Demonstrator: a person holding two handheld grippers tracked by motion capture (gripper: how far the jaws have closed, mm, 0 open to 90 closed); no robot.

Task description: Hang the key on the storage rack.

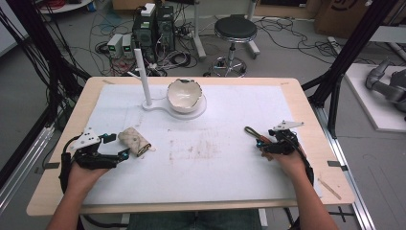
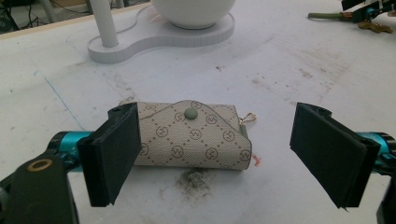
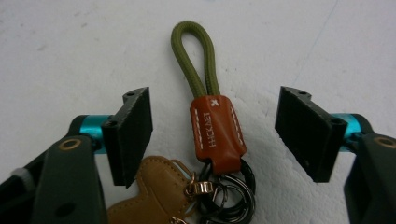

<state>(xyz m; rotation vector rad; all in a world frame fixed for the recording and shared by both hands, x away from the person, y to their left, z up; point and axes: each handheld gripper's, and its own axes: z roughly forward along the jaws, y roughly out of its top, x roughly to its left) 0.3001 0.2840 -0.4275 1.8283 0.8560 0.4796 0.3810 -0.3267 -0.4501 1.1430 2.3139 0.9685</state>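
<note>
Lying flat on the white mat of the worktop (image 1: 306, 103), left of centre: a small key pouch (image 2: 194, 135) in beige monogram cloth, flap shut under a green snap (image 2: 191, 114), a small gold ring peeping out at one end; framed between the wide-open jaws of the left gripper (image 2: 231, 156), one pad beside the pouch's near end, the other well clear of its far end; touching or not, cannot tell. Over on the right side of the mat: a key fob (image 3: 217, 133) with an olive cord loop (image 3: 194, 56), a brown stitched leather tab, dark split rings and a tan leather charm (image 3: 154, 193); flat on the surface, loop pointing away from the right gripper (image 3: 215, 135), whose jaws likewise stand wide, one to each side of the tab, neither pressing it. Farther back: a white stand (image 1: 168, 106) with an upright post (image 1: 142, 76) and a bowl (image 1: 184, 95) shaped like a cracked eggshell, well apart from both grippers.

Judged as the approach-to-grasp stage on both sides; nothing lifted yet. Next move, probably: closing in on the pouch across its width, low enough to catch the folded body rather than slide over the flap; on the right, pinching the stiff leather tab squarely, not the loose rings, lest the bunch swing or slip; then a lift toward the stand, perhaps.
</note>
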